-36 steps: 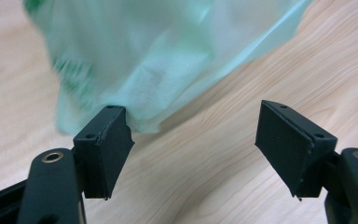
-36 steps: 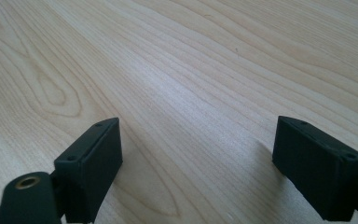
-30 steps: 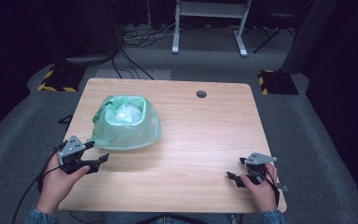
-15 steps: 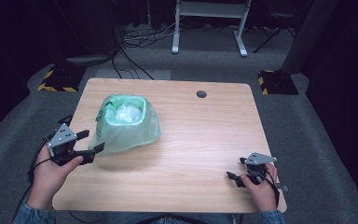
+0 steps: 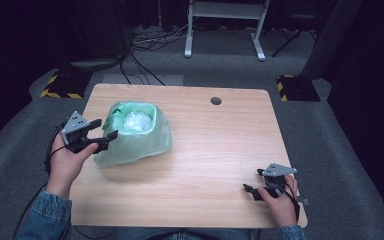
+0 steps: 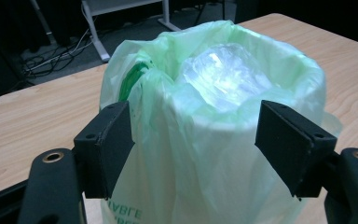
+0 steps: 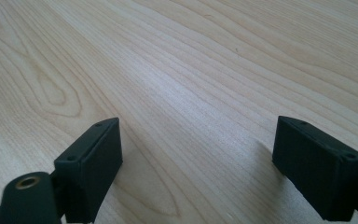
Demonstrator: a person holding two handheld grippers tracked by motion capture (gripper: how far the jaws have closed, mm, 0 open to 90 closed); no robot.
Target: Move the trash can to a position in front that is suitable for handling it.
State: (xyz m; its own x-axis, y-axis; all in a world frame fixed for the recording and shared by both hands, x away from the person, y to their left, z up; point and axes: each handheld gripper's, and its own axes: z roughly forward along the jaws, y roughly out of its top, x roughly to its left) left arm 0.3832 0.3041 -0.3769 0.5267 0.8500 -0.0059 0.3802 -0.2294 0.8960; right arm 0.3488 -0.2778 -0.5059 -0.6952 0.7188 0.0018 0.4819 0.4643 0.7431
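Green bag [image 5: 135, 134]: thin translucent plastic, lining an upright round bin, standing on the left half of the wooden table [image 5: 220, 165], well short of the cable hole [image 5: 216, 100]; crumpled clear plastic [image 5: 137, 121] lies inside at the top. Left gripper [image 5: 105, 134]: held level at the bag's left side, jaws wide, having just been closing slightly, one pad on either side of the bag's rim, not pressing it. Right gripper [image 5: 252, 186]: near the table's front right corner, well apart from the bag, jaws wide over bare wood, holding nothing.
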